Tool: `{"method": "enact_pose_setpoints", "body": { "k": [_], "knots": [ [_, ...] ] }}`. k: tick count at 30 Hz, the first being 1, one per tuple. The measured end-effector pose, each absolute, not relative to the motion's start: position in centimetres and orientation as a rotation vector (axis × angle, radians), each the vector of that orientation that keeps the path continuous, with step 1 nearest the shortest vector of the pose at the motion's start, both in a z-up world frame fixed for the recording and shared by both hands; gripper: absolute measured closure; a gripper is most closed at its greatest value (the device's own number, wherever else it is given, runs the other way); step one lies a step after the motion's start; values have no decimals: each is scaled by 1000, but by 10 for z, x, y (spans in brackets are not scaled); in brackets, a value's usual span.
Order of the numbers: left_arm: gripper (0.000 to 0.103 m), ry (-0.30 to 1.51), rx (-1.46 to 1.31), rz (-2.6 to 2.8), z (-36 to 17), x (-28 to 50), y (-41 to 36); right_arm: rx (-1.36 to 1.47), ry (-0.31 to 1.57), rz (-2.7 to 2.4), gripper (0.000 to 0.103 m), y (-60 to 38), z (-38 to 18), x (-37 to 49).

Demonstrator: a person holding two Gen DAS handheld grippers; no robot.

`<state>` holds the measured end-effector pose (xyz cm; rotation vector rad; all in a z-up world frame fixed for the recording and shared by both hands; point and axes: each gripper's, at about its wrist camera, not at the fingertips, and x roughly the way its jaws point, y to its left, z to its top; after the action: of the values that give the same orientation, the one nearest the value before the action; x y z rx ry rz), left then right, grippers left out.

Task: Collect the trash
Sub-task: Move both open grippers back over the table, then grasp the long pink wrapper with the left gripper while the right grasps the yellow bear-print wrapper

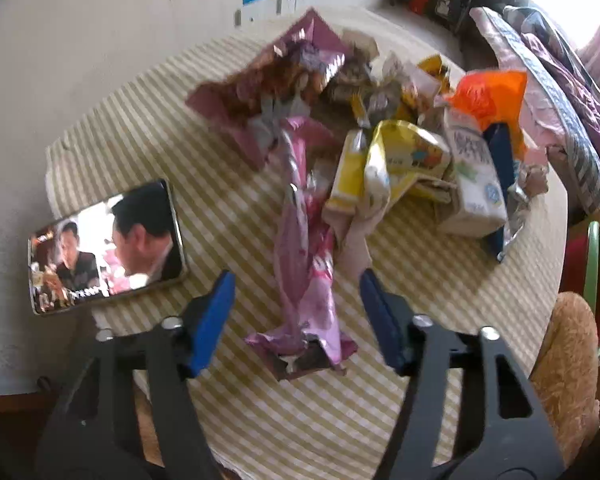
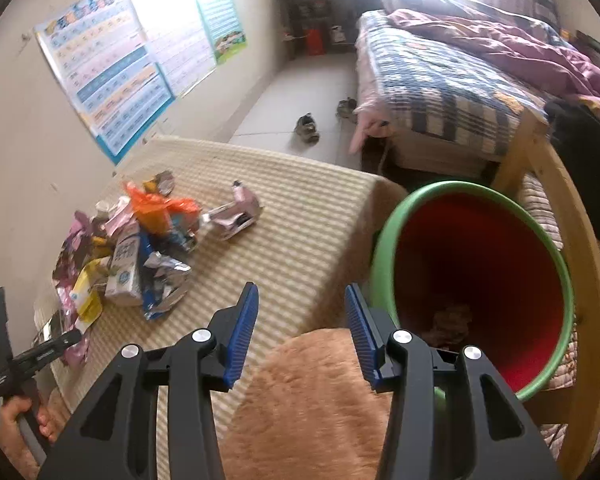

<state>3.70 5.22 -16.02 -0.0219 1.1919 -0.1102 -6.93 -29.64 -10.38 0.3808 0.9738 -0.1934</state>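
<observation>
A heap of trash lies on the striped tablecloth (image 1: 228, 216). A crumpled pink wrapper (image 1: 306, 280) runs toward me, with a large purple snack bag (image 1: 268, 88), a yellow wrapper (image 1: 404, 156), a white milk carton (image 1: 474, 176) and an orange plastic bag (image 1: 488, 92) behind it. My left gripper (image 1: 298, 280) is open, its blue pads on either side of the pink wrapper. My right gripper (image 2: 302, 292) is open and empty, above the table edge next to the red bin with a green rim (image 2: 480, 264). The heap (image 2: 140, 248) and a pink carton (image 2: 240, 212) show in the right wrist view.
A phone (image 1: 108, 246) playing video lies at the table's left. A tan furry seat (image 2: 312, 404) sits by the table's near edge. Some trash lies in the bin's bottom. A bed (image 2: 452, 92) and shoes (image 2: 308, 128) on the floor are beyond.
</observation>
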Motion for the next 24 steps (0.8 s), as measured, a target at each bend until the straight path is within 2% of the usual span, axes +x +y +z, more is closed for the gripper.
{"method": "enact_pose_setpoints", "body": {
  "k": [1,3,10,15,24],
  "knots": [
    [64,1201,-28,-125,-162,35,52,378,978,-185,59,-293,-104,-67],
    [72,1204,-32,-144,-161,29,47,371,985,-158,59,-285,-105,-62],
    [74,1184,24,-285,-142,-8,12,343,960,-25,59,-250,-99,-26],
    [74,1215,70,-368,-147,-29,-7,358,969,87,59,-218,-102,12],
    [74,1240,18,-320,-153,-11,7,313,1054,248,59,-156,-118,45]
  ]
}}
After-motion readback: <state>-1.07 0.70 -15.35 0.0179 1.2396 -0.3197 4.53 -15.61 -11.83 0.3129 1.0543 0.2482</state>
